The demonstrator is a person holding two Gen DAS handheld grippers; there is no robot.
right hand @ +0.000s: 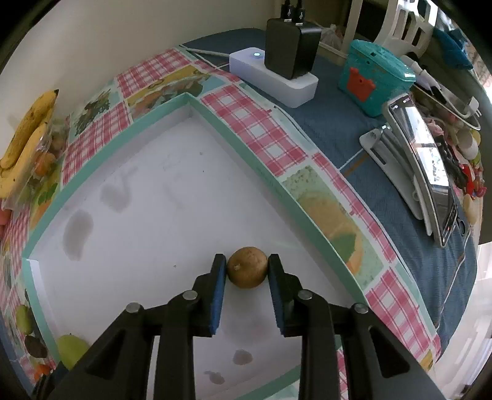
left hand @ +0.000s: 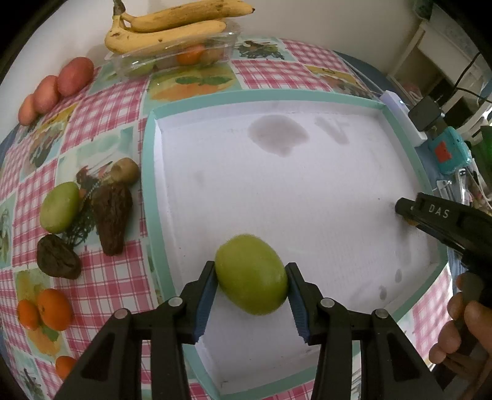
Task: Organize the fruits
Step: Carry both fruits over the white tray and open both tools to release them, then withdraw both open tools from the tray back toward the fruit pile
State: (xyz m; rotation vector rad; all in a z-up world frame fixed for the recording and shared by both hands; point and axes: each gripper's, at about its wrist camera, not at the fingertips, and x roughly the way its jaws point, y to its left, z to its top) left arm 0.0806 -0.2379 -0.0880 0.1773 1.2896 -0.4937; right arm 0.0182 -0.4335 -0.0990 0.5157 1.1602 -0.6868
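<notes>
My left gripper (left hand: 251,277) is shut on a green fruit (left hand: 251,274) and holds it over the near part of the white tray (left hand: 307,190) with a teal rim. My right gripper (right hand: 247,272) is shut on a small brown round fruit (right hand: 247,267) over the tray (right hand: 153,200) near its right wall. The right gripper also shows at the right of the left wrist view (left hand: 409,210). The green fruit shows at the lower left of the right wrist view (right hand: 71,349).
Left of the tray lie another green fruit (left hand: 60,206), dark wrinkled fruits (left hand: 112,220), a brown fruit (left hand: 125,170), oranges (left hand: 53,309) and red fruits (left hand: 75,76). Bananas (left hand: 166,26) rest on a clear box (left hand: 175,57). A charger block (right hand: 290,46), teal container (right hand: 373,77) and phone (right hand: 427,172) stand right.
</notes>
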